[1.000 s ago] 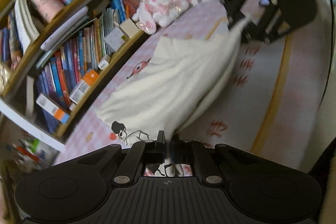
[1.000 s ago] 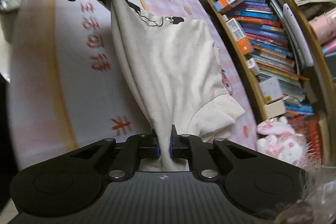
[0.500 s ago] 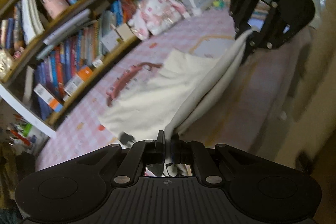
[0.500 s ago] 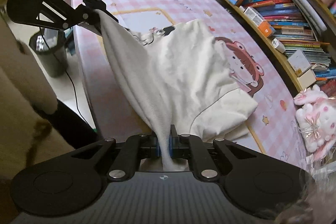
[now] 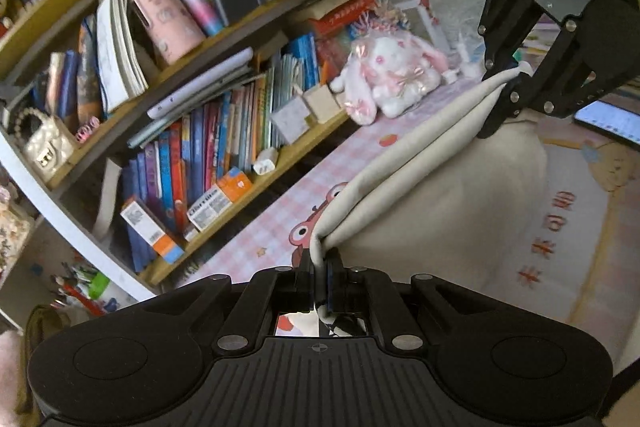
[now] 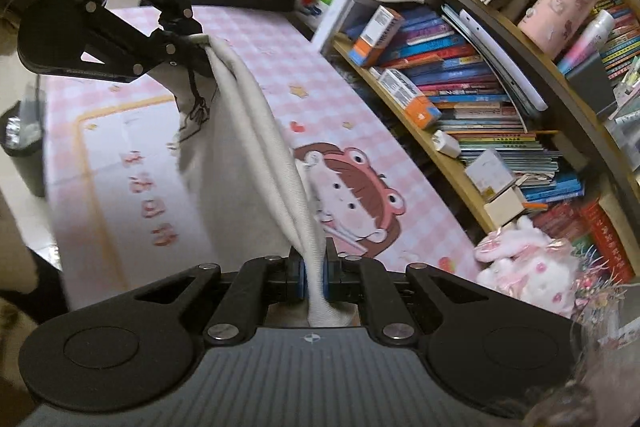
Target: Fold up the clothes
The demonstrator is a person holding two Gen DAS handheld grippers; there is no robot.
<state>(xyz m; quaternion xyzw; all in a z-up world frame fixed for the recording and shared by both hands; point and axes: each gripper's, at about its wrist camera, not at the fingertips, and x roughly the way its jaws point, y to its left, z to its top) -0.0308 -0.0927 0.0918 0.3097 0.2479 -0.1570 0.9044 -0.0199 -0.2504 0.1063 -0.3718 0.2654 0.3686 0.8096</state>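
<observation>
A cream garment (image 5: 408,155) hangs taut between the left gripper (image 5: 319,267) and right gripper (image 6: 314,267), both clamped on its ribbed edge (equally near), lifted above the pink checked table (image 6: 360,99) alongside the bookshelf (image 6: 460,163).

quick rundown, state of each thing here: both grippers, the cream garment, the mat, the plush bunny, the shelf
left gripper: shut on the cream garment's edge
right gripper: shut on the same edge, opposite end
cream garment: stretched taut between the grippers, the rest hanging down toward the mat
pink checked mat: spread flat, partly hidden by the garment
plush bunny: sitting at the mat's far end by the shelf
bookshelf: crammed with books and boxes
</observation>
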